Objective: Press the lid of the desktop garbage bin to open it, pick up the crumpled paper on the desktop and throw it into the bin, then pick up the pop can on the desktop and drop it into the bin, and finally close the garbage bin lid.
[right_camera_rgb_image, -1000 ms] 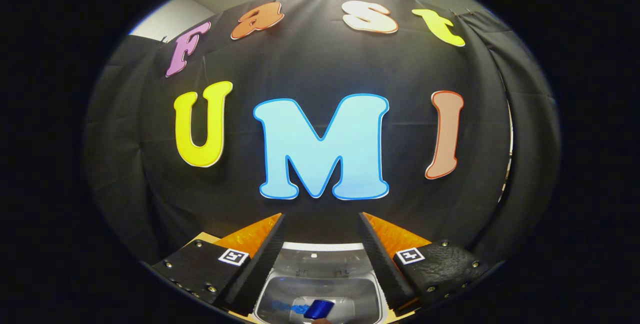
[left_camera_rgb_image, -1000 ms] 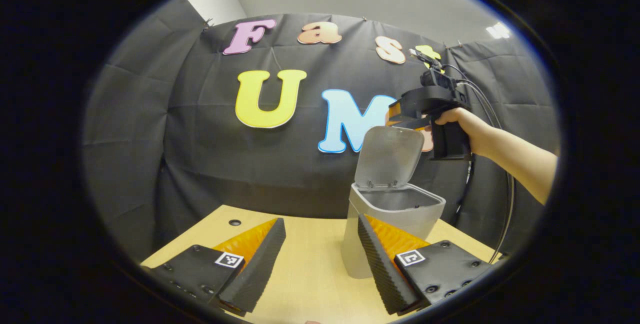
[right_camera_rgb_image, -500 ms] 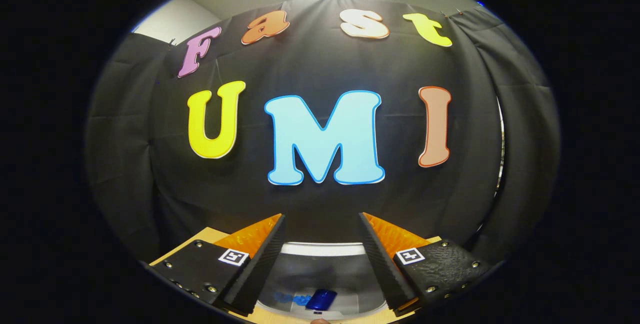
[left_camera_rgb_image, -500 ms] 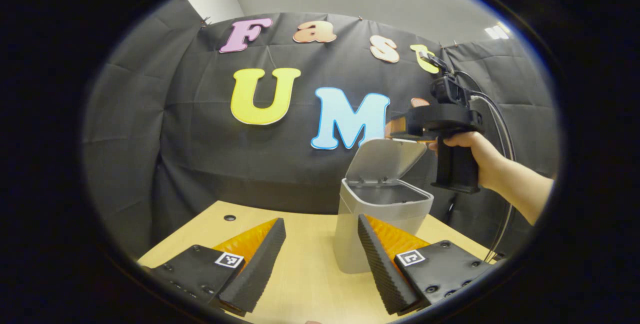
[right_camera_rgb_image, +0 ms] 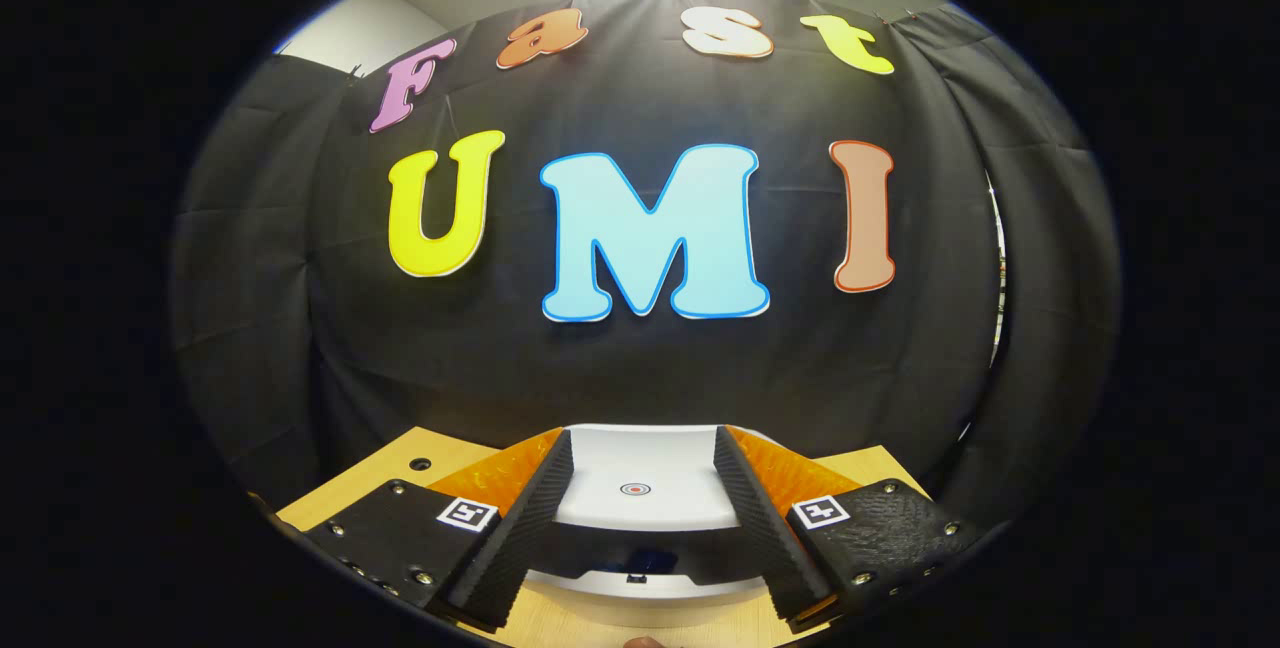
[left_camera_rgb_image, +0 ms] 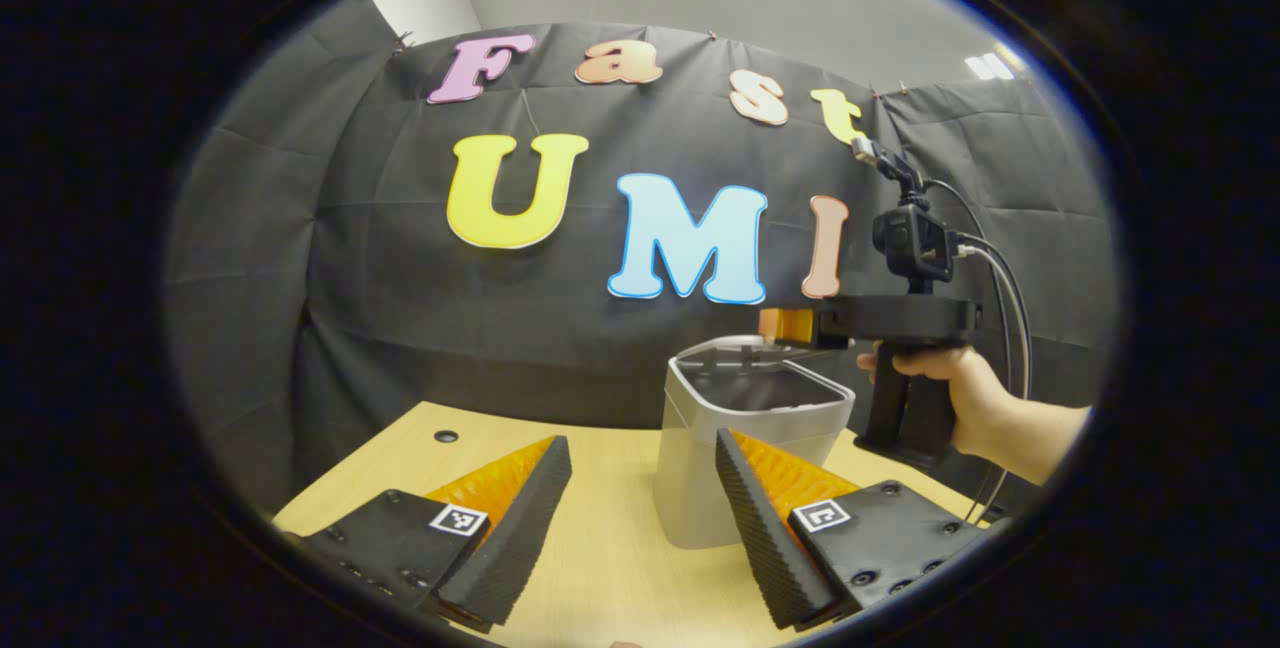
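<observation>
- Whereas the hinged grey plastic lid point(right_camera_rgb_image: 640, 483) stood almost upright a second ago, it now lies tipped low over the pale grey desktop garbage bin point(left_camera_rgb_image: 700, 468), a dark gap still showing under its front edge in the right gripper view.
- Right gripper point(right_camera_rgb_image: 640, 508): has come down from above the lid; fingers spread apart, nothing between them. Seen from the left gripper view, its nose sits over the bin's back rim, held by a hand point(left_camera_rgb_image: 950, 398).
- A round red-ringed mark sits mid-lid, between the right gripper's fingers.
- Bin contents: a blue pop can point(right_camera_rgb_image: 648, 560) glimpsed through the gap; crumpled paper cannot be made out.
- Left gripper point(left_camera_rgb_image: 640, 518): released, jaws wide, hovering empty over the light wooden tabletop point(left_camera_rgb_image: 600, 568), bin just beyond its right finger.
- Bin stands upright on the table, near the black cloth wall point(left_camera_rgb_image: 400, 278).
</observation>
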A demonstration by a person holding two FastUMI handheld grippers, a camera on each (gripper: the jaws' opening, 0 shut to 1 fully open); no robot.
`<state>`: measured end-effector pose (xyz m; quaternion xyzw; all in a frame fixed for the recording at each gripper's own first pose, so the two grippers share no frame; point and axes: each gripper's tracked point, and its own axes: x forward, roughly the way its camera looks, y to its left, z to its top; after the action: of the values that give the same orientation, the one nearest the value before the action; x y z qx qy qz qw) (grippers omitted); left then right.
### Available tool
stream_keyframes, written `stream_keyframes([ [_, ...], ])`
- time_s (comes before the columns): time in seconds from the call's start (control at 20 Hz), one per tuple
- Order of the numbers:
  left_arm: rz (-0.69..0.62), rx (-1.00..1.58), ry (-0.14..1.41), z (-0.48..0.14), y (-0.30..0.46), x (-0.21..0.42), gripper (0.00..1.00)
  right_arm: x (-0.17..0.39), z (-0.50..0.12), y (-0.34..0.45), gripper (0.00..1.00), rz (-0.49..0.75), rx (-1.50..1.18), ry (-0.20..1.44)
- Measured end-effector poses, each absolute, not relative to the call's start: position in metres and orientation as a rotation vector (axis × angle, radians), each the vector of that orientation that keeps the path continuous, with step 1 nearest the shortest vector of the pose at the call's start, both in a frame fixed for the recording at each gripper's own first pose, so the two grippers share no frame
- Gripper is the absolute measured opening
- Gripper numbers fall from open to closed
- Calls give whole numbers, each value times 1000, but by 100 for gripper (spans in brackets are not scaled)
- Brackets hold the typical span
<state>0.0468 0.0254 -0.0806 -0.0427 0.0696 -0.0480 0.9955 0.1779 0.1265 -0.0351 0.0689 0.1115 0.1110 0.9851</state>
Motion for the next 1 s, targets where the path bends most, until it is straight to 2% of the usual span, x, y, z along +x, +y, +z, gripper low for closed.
stream_keyframes([
  [0.3, -83, -94, 135, -82, 27, 47, 95, 169, -69, 131, 92, 221, 155, 247],
  [1.0, 18, -72, 131, -75, 46, 28, 95, 178, -84, 136, 94, 209, 134, 175],
])
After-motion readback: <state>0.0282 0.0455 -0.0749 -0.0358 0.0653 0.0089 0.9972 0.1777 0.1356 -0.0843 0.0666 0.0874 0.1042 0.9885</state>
